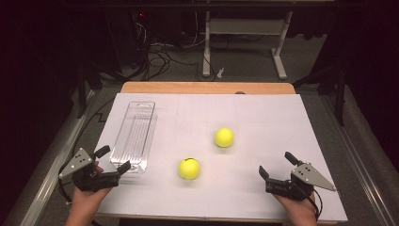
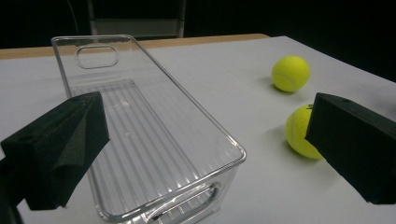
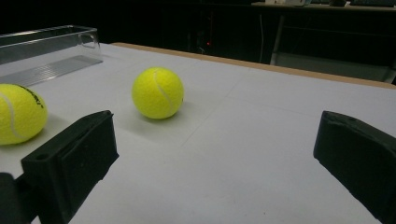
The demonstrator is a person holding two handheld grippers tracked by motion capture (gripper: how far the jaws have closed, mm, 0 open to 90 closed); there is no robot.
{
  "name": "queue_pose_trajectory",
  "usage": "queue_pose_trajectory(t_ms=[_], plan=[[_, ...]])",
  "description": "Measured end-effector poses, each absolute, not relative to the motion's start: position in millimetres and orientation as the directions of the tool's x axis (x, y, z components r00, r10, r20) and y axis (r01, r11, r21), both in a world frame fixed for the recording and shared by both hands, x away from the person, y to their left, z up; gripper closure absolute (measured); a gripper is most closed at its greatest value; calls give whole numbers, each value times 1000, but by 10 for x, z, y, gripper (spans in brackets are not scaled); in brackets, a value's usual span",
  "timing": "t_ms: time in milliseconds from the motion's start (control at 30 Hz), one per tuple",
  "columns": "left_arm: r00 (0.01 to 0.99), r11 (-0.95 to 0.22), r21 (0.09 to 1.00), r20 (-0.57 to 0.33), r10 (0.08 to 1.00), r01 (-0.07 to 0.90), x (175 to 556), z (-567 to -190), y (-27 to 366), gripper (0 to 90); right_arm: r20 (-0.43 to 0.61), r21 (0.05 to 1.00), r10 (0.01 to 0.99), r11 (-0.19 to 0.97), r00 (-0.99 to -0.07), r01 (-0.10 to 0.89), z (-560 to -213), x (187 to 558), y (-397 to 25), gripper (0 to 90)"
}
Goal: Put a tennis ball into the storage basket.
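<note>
Worktop [image 1: 263,188]: white sheet, bare landing space. Clear bin [image 1: 134,136]: empty, lengthwise at left, likely for receiving balls. Two tennis balls, far [image 1: 224,137] and near [image 1: 189,168]: loose mid-worktop, right of the bin. Left gripper [image 1: 113,159], right gripper [image 1: 275,165]: jaws wide, holding nothing, resting at near corners.

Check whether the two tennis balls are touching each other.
Apart. The high view shows bare white table between the near tennis ball and the far tennis ball.
</note>
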State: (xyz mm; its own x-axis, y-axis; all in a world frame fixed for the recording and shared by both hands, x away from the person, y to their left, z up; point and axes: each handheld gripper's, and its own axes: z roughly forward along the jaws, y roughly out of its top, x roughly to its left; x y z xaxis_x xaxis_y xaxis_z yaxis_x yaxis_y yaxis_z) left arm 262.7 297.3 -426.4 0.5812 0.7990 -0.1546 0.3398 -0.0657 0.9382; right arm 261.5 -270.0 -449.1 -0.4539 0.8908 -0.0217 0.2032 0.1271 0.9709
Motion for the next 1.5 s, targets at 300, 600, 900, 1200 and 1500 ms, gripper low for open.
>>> queue_pose_trajectory(t_ms=[300,600,900,1200,1500], plan=[[546,-29,937,-177,819,347,2624,-4275,3153,5,-21,971,892,125,-451,202,-4486,2612,-2712,0],[518,13,934,-210,830,357,2617,-4298,3327,6,-26,971,892,129,-450,201,-4486,2614,-2715,0],[532,34,921,-254,808,387,2623,-4293,3290,7,-26,971,894,130,-447,202,-4488,2604,-2710,0],[521,25,905,-267,811,425,2641,-4254,3285,7,-27,972,893,128,-449,197,-4488,2590,-2730,0],[514,-72,892,-190,837,446,2585,-4379,3221,6,-37,970,891,141,-453,197,-4491,2608,-2695,0]])
